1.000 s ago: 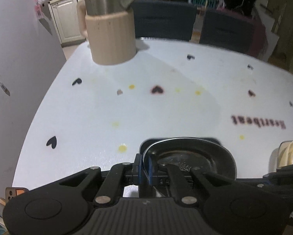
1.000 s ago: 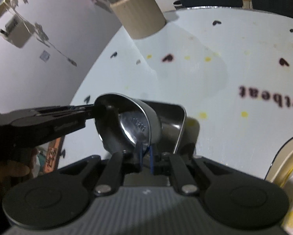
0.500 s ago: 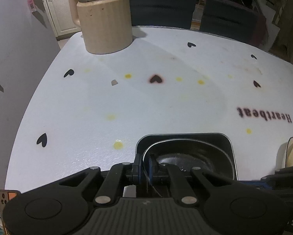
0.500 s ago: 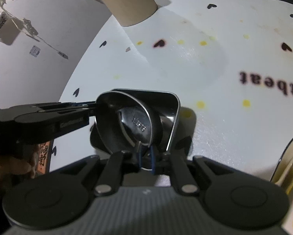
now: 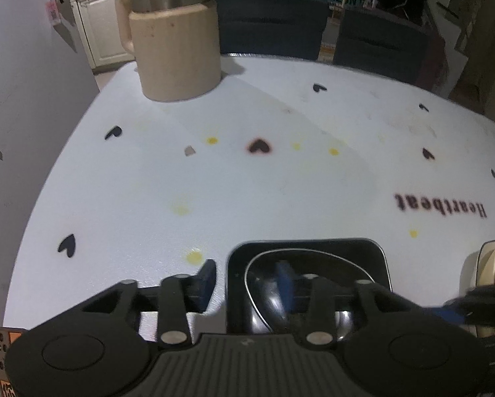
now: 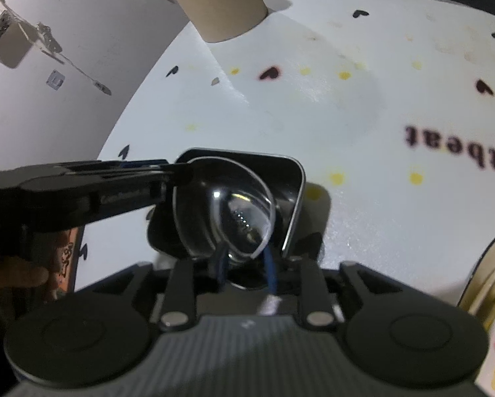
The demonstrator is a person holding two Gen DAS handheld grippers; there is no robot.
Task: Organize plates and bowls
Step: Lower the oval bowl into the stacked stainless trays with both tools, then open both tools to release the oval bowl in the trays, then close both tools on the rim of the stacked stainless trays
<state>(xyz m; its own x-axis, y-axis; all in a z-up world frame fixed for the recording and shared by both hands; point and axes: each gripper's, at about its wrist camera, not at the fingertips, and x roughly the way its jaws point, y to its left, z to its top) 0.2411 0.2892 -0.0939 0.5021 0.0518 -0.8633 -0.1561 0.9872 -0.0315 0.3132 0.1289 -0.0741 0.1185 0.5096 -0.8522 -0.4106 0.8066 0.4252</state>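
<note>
From the left wrist view, the left gripper point(image 5: 244, 284) hangs over the near edge of a white tablecloth printed with black hearts and yellow dots point(image 5: 280, 178), its jaws opening, one blue pad point(image 5: 206, 278) outside the wall of a dark square metal tray with rounded corners point(image 5: 376, 251) and the other inside, over the rim of the round shiny steel bowl point(image 5: 270, 294) that sits in that tray; neither pad seems to press on metal now. Far ahead and to this gripper's left stands a ribbed beige jug with a steel top point(image 5: 178, 56), and at its right edge a stack of cream plates point(image 5: 492, 264) shows in part. From the right wrist view, the right gripper point(image 6: 244, 261) is also opening, its blue pads straddling the near rim of the steel bowl point(image 6: 224, 211), which lies tilted inside the tray point(image 6: 297, 178); the left gripper point(image 6: 181, 173) reaches in from this gripper's left, held by a hand point(image 6: 12, 278). A cream, gold-rimmed plate point(image 6: 492, 271) lies to the right. The step in hand looks like releasing the bowl just nested in the tray; next, both grippers probably need to lift clear without snagging the thin, slippery rim, then go for the cream plates.
</note>
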